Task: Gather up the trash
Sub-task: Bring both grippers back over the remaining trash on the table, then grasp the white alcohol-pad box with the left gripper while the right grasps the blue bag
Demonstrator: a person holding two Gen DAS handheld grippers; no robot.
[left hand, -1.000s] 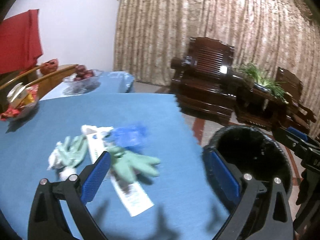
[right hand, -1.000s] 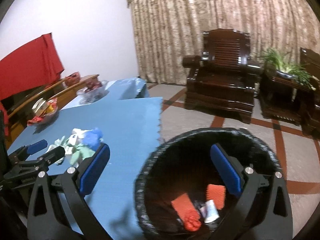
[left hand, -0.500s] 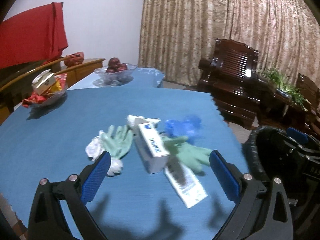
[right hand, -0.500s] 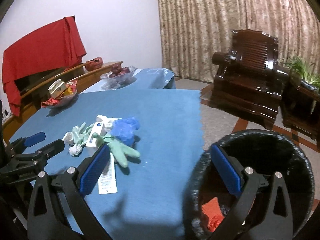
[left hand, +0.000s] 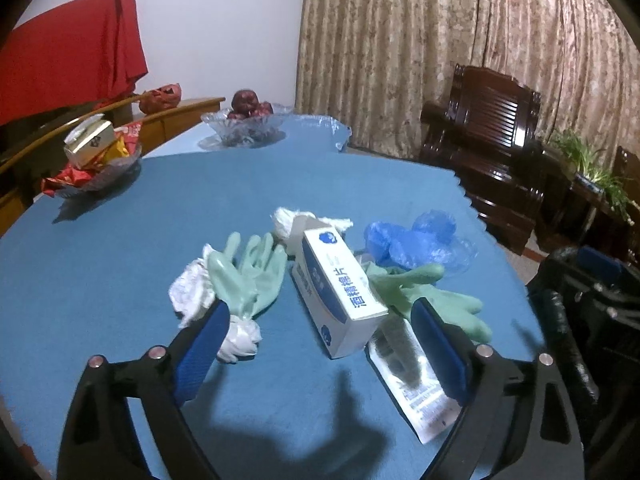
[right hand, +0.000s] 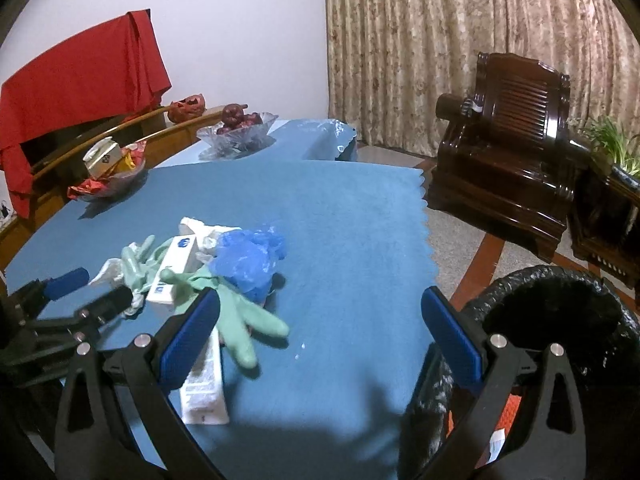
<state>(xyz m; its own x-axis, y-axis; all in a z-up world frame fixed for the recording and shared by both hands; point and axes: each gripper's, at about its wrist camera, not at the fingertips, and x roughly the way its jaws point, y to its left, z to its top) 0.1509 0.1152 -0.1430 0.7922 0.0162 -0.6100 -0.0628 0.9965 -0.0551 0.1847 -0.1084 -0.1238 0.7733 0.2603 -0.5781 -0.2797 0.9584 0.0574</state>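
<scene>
Trash lies in a heap on the blue tablecloth [left hand: 120, 280]: a white and blue box [left hand: 340, 288], two green gloves [left hand: 248, 272] [left hand: 432, 296], white tissue wads [left hand: 192, 292], a crumpled blue plastic bag [left hand: 412, 240] and a flat white packet [left hand: 412, 376]. My left gripper [left hand: 320, 344] is open and empty, low over the table just before the box. My right gripper [right hand: 320, 336] is open and empty, to the right of the heap [right hand: 240, 264], beside the black-lined bin [right hand: 560, 320]. The bin holds orange scraps.
A glass bowl of dark red fruit [left hand: 248, 120] and a dish of snack packets [left hand: 96, 156] stand at the table's far side. A dark wooden armchair [right hand: 512, 152] and a plant stand [right hand: 612, 184] are on the right. A red cloth [right hand: 80, 80] hangs at the back left.
Both grippers swung left, from over the bin toward the trash heap. My left gripper came closer to the box and gloves. The bin slid to the right edge of both views.
</scene>
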